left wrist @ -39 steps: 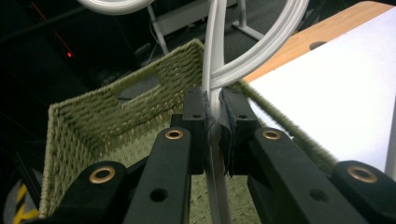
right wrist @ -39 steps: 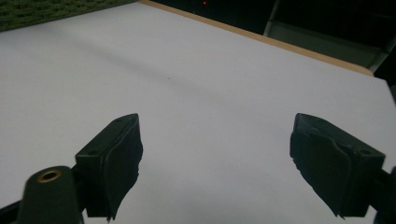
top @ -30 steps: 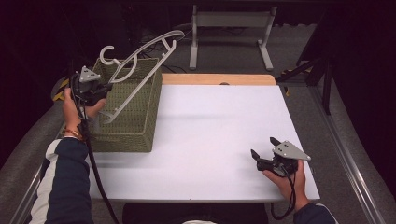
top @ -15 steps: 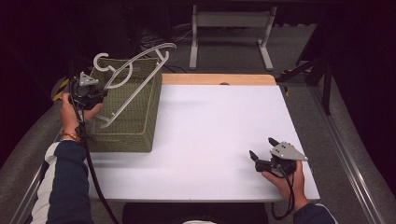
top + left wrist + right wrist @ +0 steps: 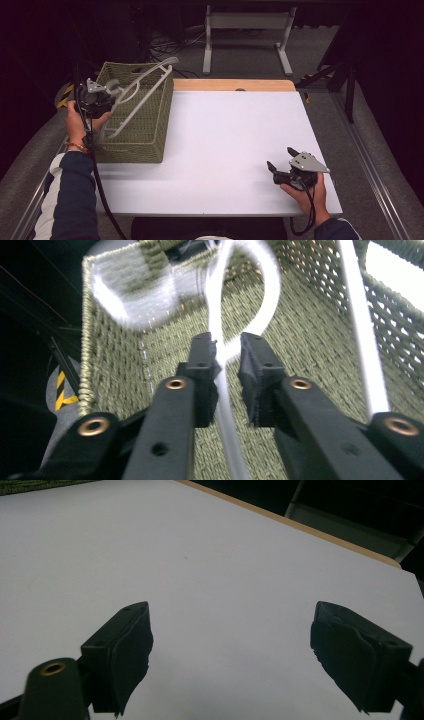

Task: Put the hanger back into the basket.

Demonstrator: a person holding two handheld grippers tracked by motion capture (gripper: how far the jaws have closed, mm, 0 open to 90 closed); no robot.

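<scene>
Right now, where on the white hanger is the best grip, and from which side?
Judging by its pose, the thin neck below the hook of the white hanger, approached from the near-left end of the woven basket, where the left gripper straddles it; its jaws have just been opening. The long arms slope into the basket, harder to reach.

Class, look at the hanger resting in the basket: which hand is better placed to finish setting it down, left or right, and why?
Left. Its tool sits over the basket, jaws just opening around the hanger neck. The right tool rests open at the table's far corner, nothing between its jaws.
</scene>
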